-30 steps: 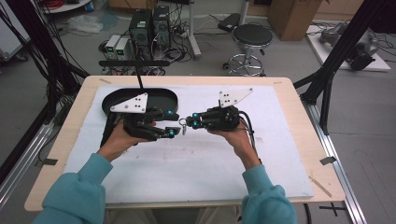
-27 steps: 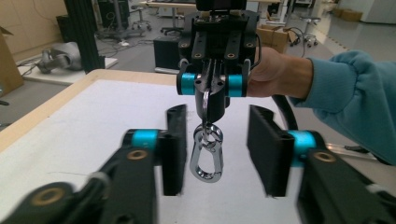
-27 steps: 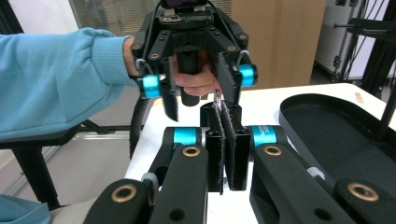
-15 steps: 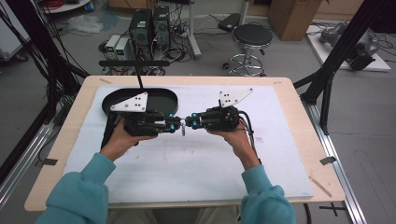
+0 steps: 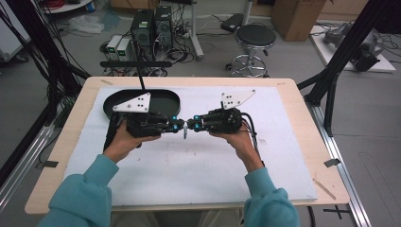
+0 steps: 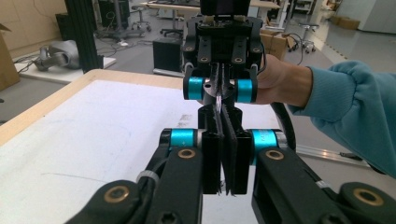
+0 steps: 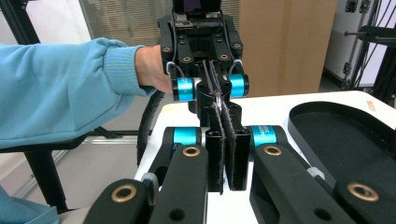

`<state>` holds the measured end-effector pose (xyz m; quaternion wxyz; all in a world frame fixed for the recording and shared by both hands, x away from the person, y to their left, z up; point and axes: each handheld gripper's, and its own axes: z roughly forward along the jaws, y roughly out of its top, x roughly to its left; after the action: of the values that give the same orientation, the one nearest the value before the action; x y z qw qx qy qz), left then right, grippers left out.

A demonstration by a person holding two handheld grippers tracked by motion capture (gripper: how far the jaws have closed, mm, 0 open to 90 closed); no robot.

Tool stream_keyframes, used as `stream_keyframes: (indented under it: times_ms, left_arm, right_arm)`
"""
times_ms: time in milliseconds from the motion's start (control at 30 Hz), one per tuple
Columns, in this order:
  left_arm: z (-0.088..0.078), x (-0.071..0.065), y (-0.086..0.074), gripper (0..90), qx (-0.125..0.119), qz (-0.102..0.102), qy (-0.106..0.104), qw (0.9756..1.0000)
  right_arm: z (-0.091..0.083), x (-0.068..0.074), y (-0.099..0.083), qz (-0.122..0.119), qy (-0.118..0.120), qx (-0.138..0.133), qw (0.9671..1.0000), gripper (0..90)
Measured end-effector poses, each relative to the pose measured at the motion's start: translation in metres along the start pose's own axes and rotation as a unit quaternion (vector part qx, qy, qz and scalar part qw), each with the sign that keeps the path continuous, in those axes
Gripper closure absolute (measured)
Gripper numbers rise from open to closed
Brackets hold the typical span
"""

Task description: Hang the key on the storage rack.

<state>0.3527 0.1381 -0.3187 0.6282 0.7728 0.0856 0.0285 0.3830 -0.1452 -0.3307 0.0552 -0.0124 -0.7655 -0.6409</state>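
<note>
Above the white mat (image 5: 198, 163) my two grippers meet tip to tip. A thin pale strip (image 5: 185, 134) hangs between them. My left gripper (image 5: 181, 126) has just been closing and now stands shut on the strip (image 6: 218, 100), pads pressed together. Facing it, my right gripper (image 5: 191, 125) is shut on the same strip (image 7: 216, 100). In the left gripper view my own jaws (image 6: 223, 119) line up with the right gripper (image 6: 219, 88) beyond. The right gripper view has its jaws (image 7: 224, 114) meeting the left gripper (image 7: 212, 86).
A black oval tray (image 5: 171, 96) lies on the mat behind the left hand, its rim (image 7: 299, 128) close to the grippers. Teal sleeves reach in from the near table edge. Beyond the table stand computer boxes (image 5: 151, 23) and a stool (image 5: 255, 35).
The left gripper's jaws, apart a second ago, have come together on the strip. Both hands have stayed where they were.
</note>
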Motion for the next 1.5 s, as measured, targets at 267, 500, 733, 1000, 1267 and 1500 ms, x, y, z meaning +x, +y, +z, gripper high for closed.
stream_keyframes:
  times_ms: [267, 500, 733, 1000, 1267, 1500]
  left_arm:
    - [0.0, 0.0, 0.0, 87.4, -0.002, -0.001, -0.008, 1.0]
    - [0.0, 0.0, 0.0, 88.0, 0.001, 0.001, -0.012, 0.9999]
    - [0.0, -0.002, 0.002, 88.4, 0.012, -0.012, -0.006, 0.9998]
    - [-0.002, -0.003, 0.004, 88.6, 0.015, -0.02, 0.021, 0.9995]
    - [-0.023, 0.005, 0.015, 88.5, 0.031, -0.009, 0.071, 0.997]
    - [-0.05, 0.027, 0.039, 88.5, 0.074, 0.007, 0.121, 0.9898]
  right_arm:
    - [-0.001, 0.0, 0.0, 0.002, 0.005, -0.002, 1.0, 89.1]
    - [0.0, -0.001, -0.001, 0.002, 0.011, 0.0, 0.9999, 89.1]
    - [0.0, -0.001, -0.001, 0.003, 0.017, 0.002, 0.9999, 88.3]
    - [0.001, 0.002, -0.001, 0.004, -0.03, 0.006, 0.9995, 43.5]
    - [-0.028, 0.016, -0.014, 0.011, -0.238, 0.001, 0.9712, 0.7]
    - [-0.069, 0.04, -0.037, -0.004, -0.322, -0.015, 0.9466, 0.7]
